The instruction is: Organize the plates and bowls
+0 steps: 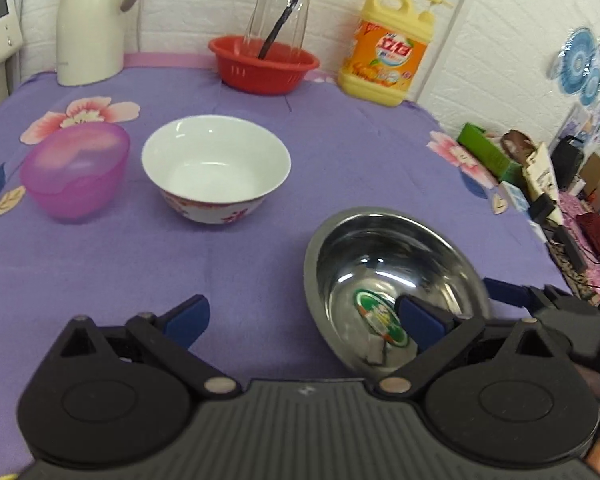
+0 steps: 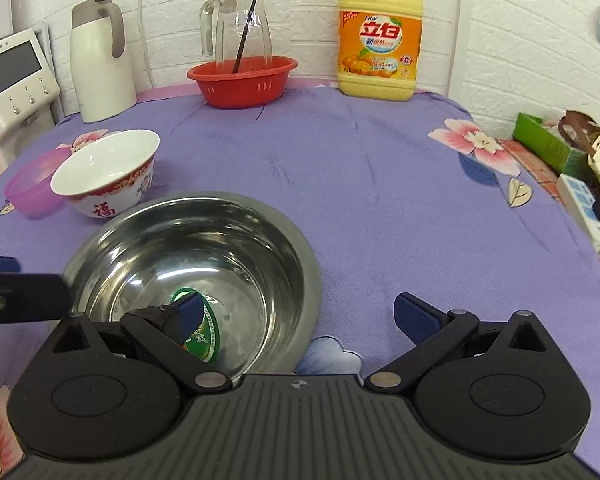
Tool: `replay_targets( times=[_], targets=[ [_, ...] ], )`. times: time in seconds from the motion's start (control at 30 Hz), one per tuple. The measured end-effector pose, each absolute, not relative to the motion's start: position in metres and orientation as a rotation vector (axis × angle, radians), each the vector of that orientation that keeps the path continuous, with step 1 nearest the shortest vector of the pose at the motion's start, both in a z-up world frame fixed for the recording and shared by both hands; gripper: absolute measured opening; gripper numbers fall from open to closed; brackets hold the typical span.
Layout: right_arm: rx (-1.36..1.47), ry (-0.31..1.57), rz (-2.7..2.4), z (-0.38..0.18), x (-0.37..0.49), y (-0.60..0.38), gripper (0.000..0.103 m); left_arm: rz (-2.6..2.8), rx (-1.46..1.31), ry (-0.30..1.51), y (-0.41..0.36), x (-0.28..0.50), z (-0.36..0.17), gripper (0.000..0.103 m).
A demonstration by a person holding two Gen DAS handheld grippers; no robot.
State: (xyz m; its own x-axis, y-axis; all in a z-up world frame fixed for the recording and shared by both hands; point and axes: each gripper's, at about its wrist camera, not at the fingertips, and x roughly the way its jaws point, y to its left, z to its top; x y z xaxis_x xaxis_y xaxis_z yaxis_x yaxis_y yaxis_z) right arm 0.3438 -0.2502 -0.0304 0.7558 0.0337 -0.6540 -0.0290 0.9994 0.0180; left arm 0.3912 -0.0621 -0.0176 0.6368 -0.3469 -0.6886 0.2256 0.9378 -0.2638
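Purple-clothed table (image 2: 380,208) w/ bowls (image 1: 216,168)

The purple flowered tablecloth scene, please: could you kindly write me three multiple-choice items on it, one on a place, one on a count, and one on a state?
1. Where does the clear glass pitcher stand?
A. in the red plastic basket
B. in the shiny steel bowl
C. on the floor

2. How many bowls are there apart from the basket?
A. one
B. three
C. five

3. How do the right gripper jaws stand?
A. shut on the white ceramic bowl
B. shut on nothing
C. open, astride the steel bowl's near rim

Answers: 1 A, its base sits inside the basket; 2 B, steel, white and translucent pink plastic bowl; 3 C, one blue pad is inside the bowl and one outside.
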Motion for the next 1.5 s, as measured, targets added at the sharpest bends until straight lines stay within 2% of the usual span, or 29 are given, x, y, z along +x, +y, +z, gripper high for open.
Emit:
replay_targets(
  times=[0.3,0.87,0.97,1.1,1.17,1.2,1.23,1.27,1.5],
  targets=[
    [-0.006,0.680,0.061,-0.046,0.341,-0.253,0.103,-0.317,-0.117,0.865,-0.075,0.418,-0.036,0.100],
    [0.031,0.715,0.086,-0.037,0.327,-0.256,0.103,-0.317,-0.082,0.836,-0.087,0.416,-0.038,0.097],
    [0.021,0.711,0.088,-0.037,0.331,-0.255,0.103,-0.314,-0.031,0.829,-0.095,0.414,-0.039,0.092],
    [-0.025,0.705,0.120,-0.038,0.332,-0.243,0.103,-0.372,-0.004,0.838,-0.100,0.410,-0.035,0.068],
    [-0.023,0.713,0.130,-0.036,0.330,-0.243,0.103,-0.398,0.012,0.841,-0.102,0.407,-0.033,0.060],
    [-0.021,0.717,0.137,-0.035,0.328,-0.243,0.093,-0.428,-0.002,0.848,-0.102,0.404,-0.032,0.049],
    [-0.009,0.721,0.153,-0.033,0.325,-0.242,0.077,-0.447,-0.028,0.862,-0.102,0.400,-0.030,0.050],
    [0.001,0.727,0.167,-0.031,0.323,-0.240,0.077,-0.467,-0.051,0.868,-0.102,0.396,-0.028,0.053],
    [-0.007,0.702,0.146,-0.019,0.281,-0.237,0.078,-0.523,-0.060,0.857,-0.100,0.348,-0.015,0.053]
  ],
)
